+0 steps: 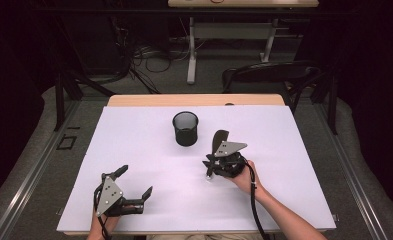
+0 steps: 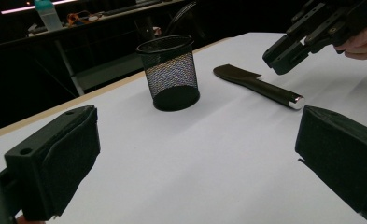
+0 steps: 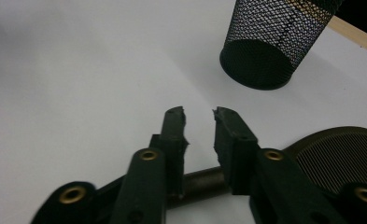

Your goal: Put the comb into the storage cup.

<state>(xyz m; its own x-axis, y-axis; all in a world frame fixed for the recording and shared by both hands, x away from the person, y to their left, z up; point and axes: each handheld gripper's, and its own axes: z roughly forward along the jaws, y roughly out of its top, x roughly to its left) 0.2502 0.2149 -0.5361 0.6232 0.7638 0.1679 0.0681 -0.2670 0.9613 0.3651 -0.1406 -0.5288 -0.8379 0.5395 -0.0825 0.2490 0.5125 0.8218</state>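
A black spatula (image 1: pixel 219 139) lies flat on the white table, its head toward the far edge and its silver-tipped handle (image 2: pixel 274 92) toward the person. My right gripper (image 1: pixel 210 164) hangs just over that handle. Its jaws stand a narrow gap apart in the right gripper view (image 3: pixel 200 114), with the handle (image 3: pixel 204 183) crossing beneath them, and I see no pad pressing on it. The spatula head (image 3: pixel 342 156) shows at the right. My left gripper (image 1: pixel 136 181) rests near the front left, open wide with nothing between its jaws (image 2: pixel 195 158).
A black mesh pen cup (image 1: pixel 185 128) stands upright at the table's middle back, left of the spatula's head. White paper (image 1: pixel 134 140) covers the table top, with a wooden edge (image 1: pixel 194 100) along the far side. A dark chair (image 1: pixel 269 75) stands behind the table.
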